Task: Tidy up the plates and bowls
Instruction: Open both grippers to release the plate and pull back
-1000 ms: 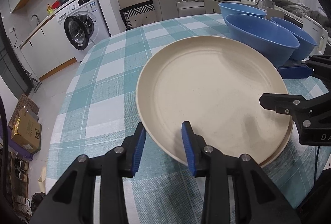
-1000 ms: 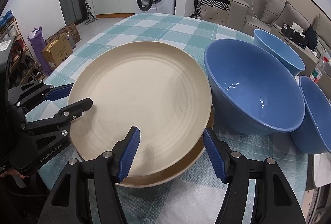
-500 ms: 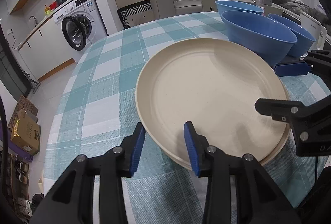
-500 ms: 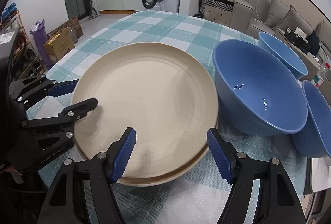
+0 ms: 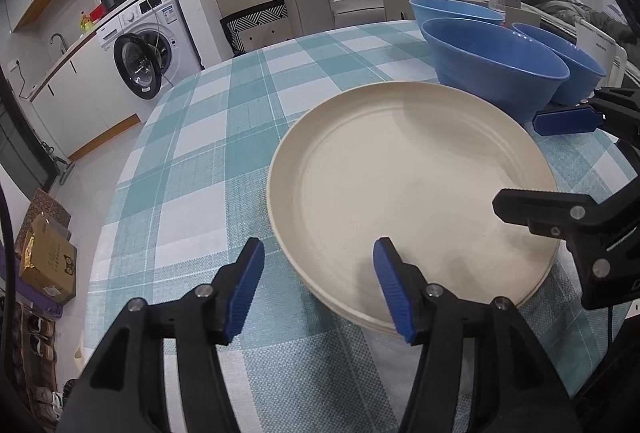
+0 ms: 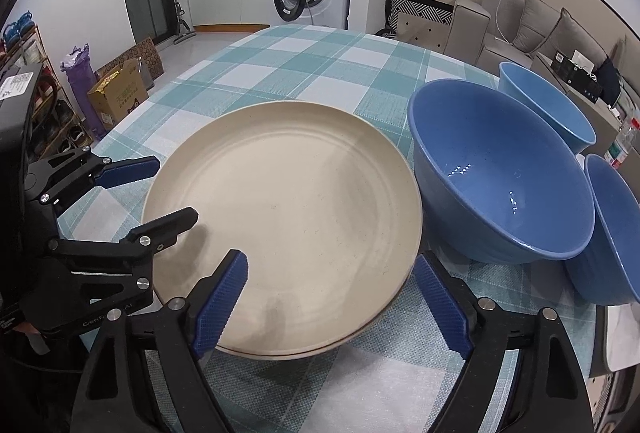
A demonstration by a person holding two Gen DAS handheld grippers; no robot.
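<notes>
Plate [image 6: 288, 201] on the table [image 6: 304, 61]; three bowls [image 6: 500, 173] clustered just right of it.

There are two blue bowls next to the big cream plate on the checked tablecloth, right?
Not quite: there are three round blue bowls, not two. The right wrist view shows all three beside the big round cream plate on the teal checked tablecloth.
</notes>
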